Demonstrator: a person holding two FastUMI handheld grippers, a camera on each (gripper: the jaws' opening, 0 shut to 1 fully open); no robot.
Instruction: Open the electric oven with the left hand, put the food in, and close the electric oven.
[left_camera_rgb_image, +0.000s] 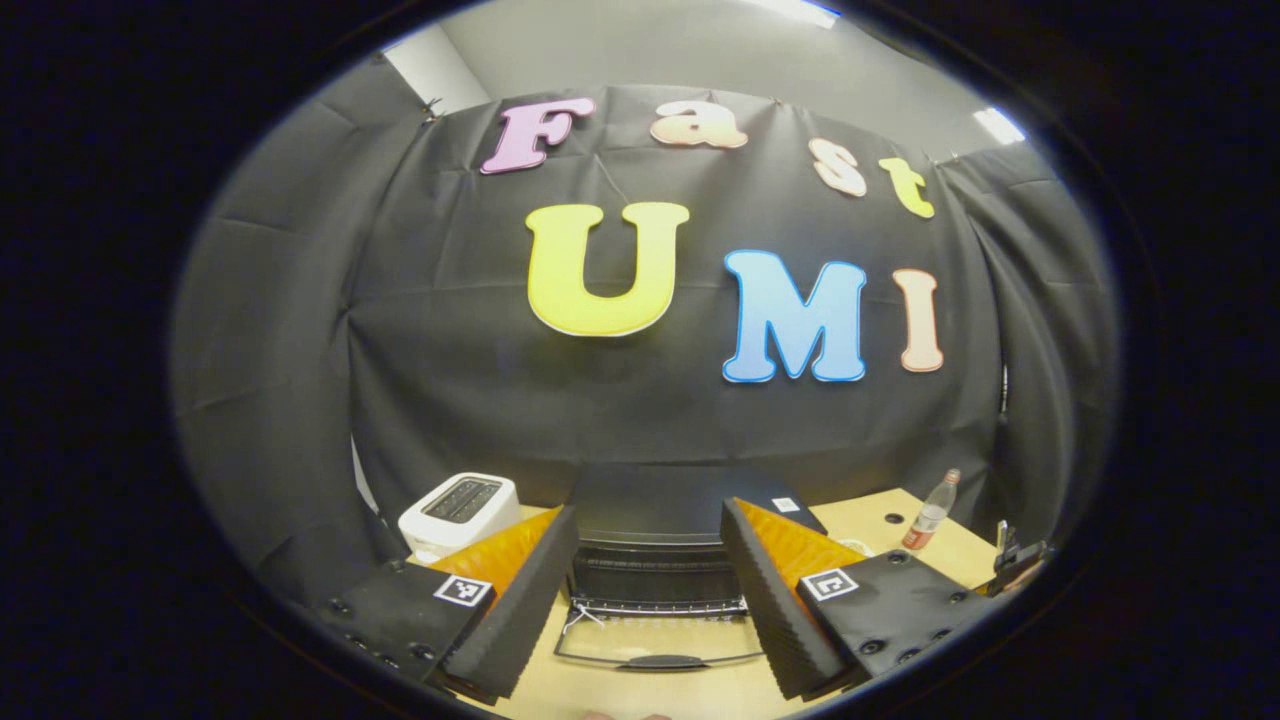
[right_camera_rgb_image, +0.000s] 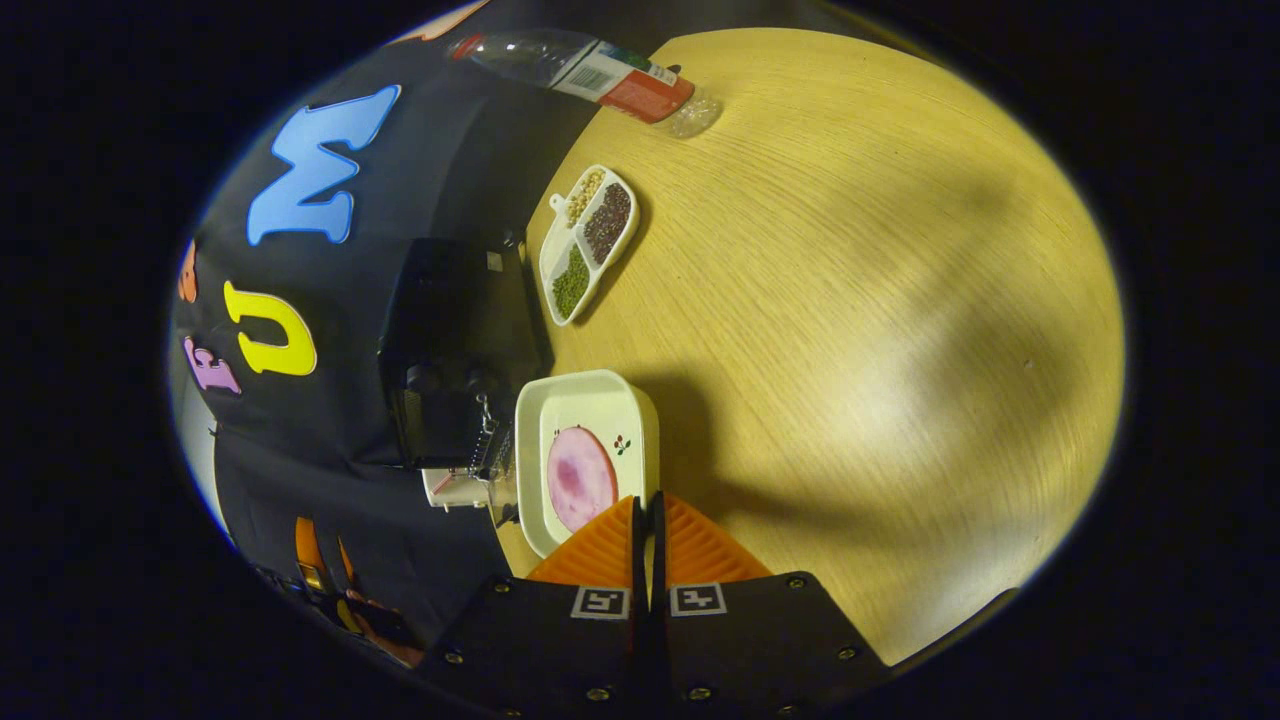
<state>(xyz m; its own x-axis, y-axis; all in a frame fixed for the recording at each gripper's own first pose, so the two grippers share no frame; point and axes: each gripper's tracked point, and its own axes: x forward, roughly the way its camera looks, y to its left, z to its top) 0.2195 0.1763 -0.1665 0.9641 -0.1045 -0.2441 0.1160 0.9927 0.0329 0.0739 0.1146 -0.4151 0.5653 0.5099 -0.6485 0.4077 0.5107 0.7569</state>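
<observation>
Dish (right_camera_rgb_image: 585, 400) w/ food clamped by right fingers (right_camera_rgb_image: 610, 535).

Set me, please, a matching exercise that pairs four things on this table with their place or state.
Things:
1. oven door
2. toaster
3. bottle
4. white dish

Places or states:
A. holds a pink slice
B. left of the oven in the left gripper view
C. folded down, open
D. right of the oven in the left gripper view

Pairs: 1-C, 2-B, 3-D, 4-A
</observation>
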